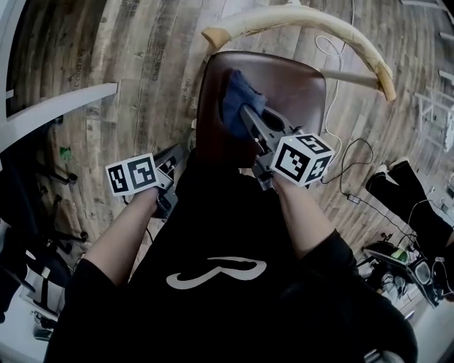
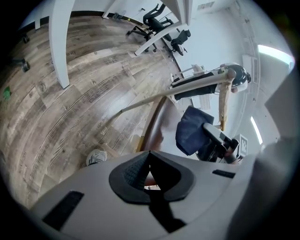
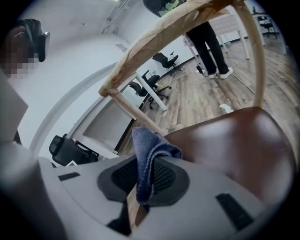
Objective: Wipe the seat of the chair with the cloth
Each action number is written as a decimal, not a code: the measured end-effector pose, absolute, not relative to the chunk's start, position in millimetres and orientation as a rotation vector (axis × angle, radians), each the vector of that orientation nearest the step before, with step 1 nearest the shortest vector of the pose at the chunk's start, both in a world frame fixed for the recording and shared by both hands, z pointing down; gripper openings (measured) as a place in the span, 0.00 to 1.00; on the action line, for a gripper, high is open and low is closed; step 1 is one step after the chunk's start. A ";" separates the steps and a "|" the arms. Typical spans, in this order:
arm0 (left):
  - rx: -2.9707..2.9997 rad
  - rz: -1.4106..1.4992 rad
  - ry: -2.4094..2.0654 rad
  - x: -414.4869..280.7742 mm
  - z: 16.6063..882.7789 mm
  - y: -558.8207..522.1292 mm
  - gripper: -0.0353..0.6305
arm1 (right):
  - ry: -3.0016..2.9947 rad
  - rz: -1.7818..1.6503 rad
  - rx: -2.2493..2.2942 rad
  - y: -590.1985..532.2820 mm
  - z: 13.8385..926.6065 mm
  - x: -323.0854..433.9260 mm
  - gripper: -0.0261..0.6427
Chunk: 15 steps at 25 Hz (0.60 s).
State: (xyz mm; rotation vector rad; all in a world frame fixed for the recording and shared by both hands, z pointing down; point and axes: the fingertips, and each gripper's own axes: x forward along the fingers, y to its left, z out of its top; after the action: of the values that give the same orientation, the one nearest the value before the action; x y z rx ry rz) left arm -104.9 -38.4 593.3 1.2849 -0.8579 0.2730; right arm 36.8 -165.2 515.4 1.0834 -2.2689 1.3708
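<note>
The chair has a glossy brown seat [image 1: 291, 92] and a curved pale wooden backrest [image 1: 305, 21]. A dark blue cloth [image 1: 239, 99] hangs over the left part of the seat, and my right gripper [image 1: 246, 115] is shut on it. In the right gripper view the cloth [image 3: 149, 150] is folded and pinched between the jaws, just above the seat [image 3: 234, 145]. My left gripper [image 1: 183, 151] is shut on nothing, off the seat's left edge above the floor. The left gripper view shows the cloth [image 2: 192, 129] and the seat's rim [image 2: 152, 126] ahead to the right.
The wood floor [image 1: 142, 57] surrounds the chair. A white desk edge [image 1: 57, 106] lies to the left, and cables [image 1: 347, 163] trail to the right. A person's legs [image 3: 211, 42] stand beyond the backrest. Office chairs [image 2: 159, 18] sit far off. A shoe [image 2: 96, 157] is below the left gripper.
</note>
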 end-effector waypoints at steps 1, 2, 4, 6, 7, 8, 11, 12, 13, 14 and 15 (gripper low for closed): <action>1.285 0.270 -0.858 -106.1 593.7 -37.2 0.07 | -2.275 1.379 1.048 -163.0 516.9 24.6 0.12; 1.284 0.267 -0.861 -107.6 594.3 -35.5 0.07 | -2.283 1.387 1.014 -160.6 518.3 12.9 0.12; 1.273 0.265 -0.872 -111.9 596.4 -29.9 0.07 | -2.295 1.399 0.947 -153.8 521.8 -8.5 0.12; 1.258 0.264 -0.881 -117.1 599.3 -23.5 0.07 | -2.295 1.404 0.881 -145.3 528.9 -26.2 0.12; 1.252 0.263 -0.883 -119.6 600.6 -20.9 0.07 | -2.289 1.400 0.852 -141.4 534.1 -33.2 0.12; 1.247 0.262 -0.884 -121.9 601.8 -19.0 0.07 | -2.281 1.391 0.828 -138.0 540.2 -38.9 0.12; 1.239 0.260 -0.886 -127.5 604.0 -15.2 0.07 | -2.244 1.336 0.791 -131.6 560.8 -47.8 0.12; 1.237 0.260 -0.888 -128.5 604.2 -14.2 0.07 | -2.230 1.314 0.790 -130.9 567.6 -47.9 0.12; 1.236 0.260 -0.888 -129.0 604.1 -13.6 0.07 | -2.215 1.297 0.796 -131.1 573.8 -46.7 0.12; 1.235 0.260 -0.888 -129.0 604.1 -13.3 0.07 | -2.200 1.285 0.805 -131.9 579.5 -44.6 0.12; 1.234 0.260 -0.888 -129.0 604.0 -13.1 0.07 | -2.186 1.276 0.816 -133.1 584.5 -42.1 0.12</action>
State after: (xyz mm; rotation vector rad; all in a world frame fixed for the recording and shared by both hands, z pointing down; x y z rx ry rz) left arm -129.0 -13.1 604.0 1.2344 -0.8878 0.2602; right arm -42.1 -133.1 584.5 0.8156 -2.1859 1.2755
